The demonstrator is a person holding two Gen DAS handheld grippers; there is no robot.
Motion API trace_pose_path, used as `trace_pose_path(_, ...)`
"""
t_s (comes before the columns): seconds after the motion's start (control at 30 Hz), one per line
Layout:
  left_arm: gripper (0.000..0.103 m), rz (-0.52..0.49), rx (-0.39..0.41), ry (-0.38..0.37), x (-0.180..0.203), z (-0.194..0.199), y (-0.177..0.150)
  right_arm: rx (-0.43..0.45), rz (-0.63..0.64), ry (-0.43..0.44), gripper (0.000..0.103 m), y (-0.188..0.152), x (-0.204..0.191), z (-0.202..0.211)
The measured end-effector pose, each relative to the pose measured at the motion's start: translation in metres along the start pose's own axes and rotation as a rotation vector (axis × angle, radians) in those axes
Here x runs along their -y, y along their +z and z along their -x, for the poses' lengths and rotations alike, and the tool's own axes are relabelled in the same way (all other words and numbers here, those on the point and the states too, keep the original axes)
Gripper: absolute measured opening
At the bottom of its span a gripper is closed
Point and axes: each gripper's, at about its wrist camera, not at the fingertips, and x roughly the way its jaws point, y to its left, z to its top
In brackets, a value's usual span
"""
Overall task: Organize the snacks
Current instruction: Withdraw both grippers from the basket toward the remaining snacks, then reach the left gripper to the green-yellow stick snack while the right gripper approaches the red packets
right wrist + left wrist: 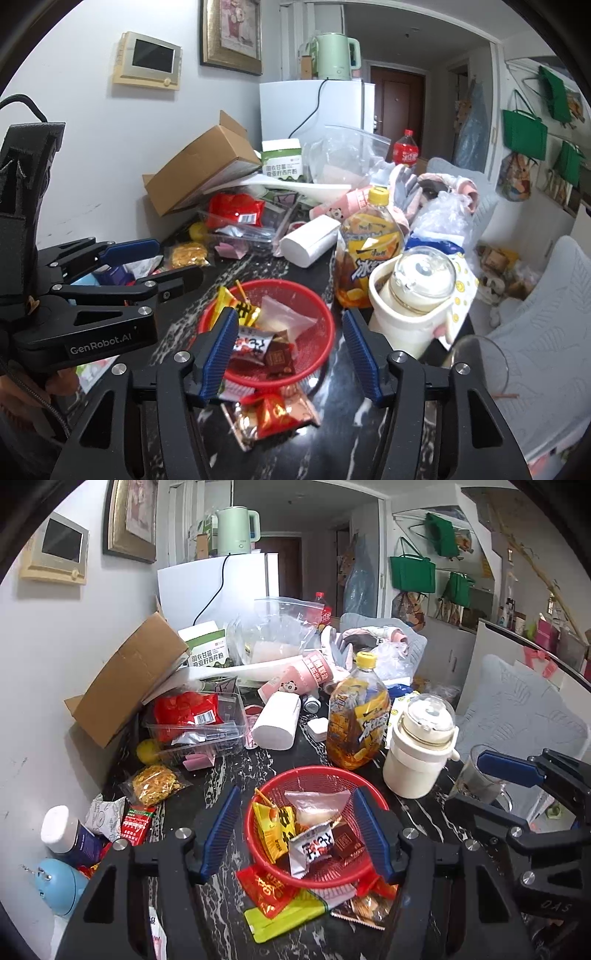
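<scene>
Two grippers hang above a crowded dark marble table (pixel 207 797); both have their blue pads apart and nothing between them. The left gripper (pixel 299 830) frames the red basket (pixel 321 775) in its own view; the right gripper (pixel 288 350) does the same in its view, and each appears at the side of the other's picture. Inside the basket lie several snacks: a yellow packet (pixel 273 827), a white packet with red and black letters (pixel 314 849), a small brown square packet (pixel 345 843) and a clear pink bag (pixel 317 805). Just near the basket, on the table, rest a red and gold packet (pixel 273 410) and a clear wrapper; only the left view shows a lime green packet (pixel 284 919) beside them. Only the left view shows also, at the near left, a golden snack bag (pixel 157 784) and a white-capped bottle (pixel 61 834). Right of the basket stands a cream jar (pixel 410 317); behind it, an iced tea bottle (pixel 369 251).
</scene>
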Motion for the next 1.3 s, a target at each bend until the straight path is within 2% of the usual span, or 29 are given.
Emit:
trace_pose_path(0.1, 0.063, -0.007, -0.005, -0.004, 0.001, 0.005, -0.007, -0.003, -0.005, -0.004, 0.063, -0.005, -0.002, 0.008)
trace_pose_path(0.33, 0.063, -0.011, -0.023, -0.03, 0.005, 0.016, -0.027, -0.018, -0.023, -0.007, 0.064, -0.026, -0.006, 0.02)
trace_pose_path(0.6, 0.063, 0.012, -0.069, -0.092, 0.009, 0.018, -0.053, -0.041, -0.043, 0.007, 0.069, -0.048, -0.012, 0.023)
trace_pose_path(1.07, 0.063, 0.023, -0.167, -0.133, 0.007, -0.003, -0.096, -0.149, -0.116, 0.037, 0.069, -0.095, -0.013, -0.007)
trace_pose_path(1.3, 0.063, 0.014, -0.23, -0.14, 0.001, -0.026, -0.116, -0.217, -0.162, 0.041, 0.069, -0.114, -0.008, -0.026)
